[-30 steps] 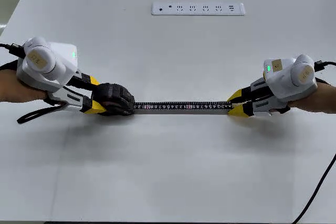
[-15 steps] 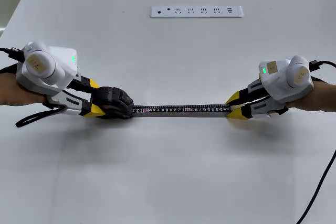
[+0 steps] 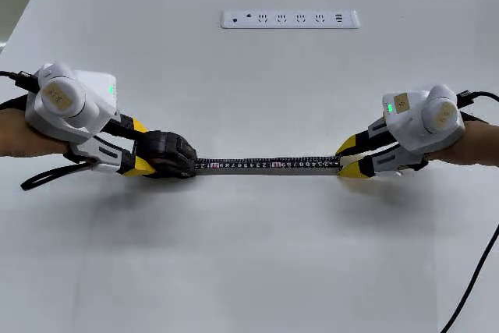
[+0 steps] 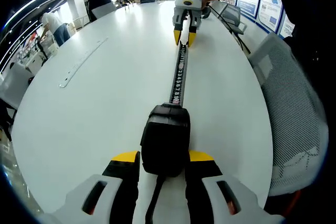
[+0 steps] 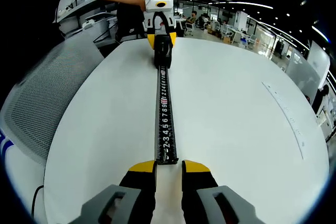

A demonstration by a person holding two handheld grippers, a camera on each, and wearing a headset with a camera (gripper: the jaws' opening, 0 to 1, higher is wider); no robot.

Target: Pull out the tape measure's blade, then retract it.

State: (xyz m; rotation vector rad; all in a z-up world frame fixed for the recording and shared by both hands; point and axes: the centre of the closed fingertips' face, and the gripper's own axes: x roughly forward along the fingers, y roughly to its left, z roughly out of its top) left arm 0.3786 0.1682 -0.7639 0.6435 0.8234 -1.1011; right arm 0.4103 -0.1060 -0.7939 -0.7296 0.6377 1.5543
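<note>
The left gripper (image 3: 141,146) is clamped around the black tape measure (image 3: 168,154), its case sitting between the yellow-tipped jaws. The right gripper (image 3: 348,156) is pinched shut on the far tip of the blade (image 3: 269,163). The blade runs straight between them along the white table (image 3: 249,255), well apart from the power strip (image 3: 290,19), and its drawn-out length looks about the same as a second ago.
</note>
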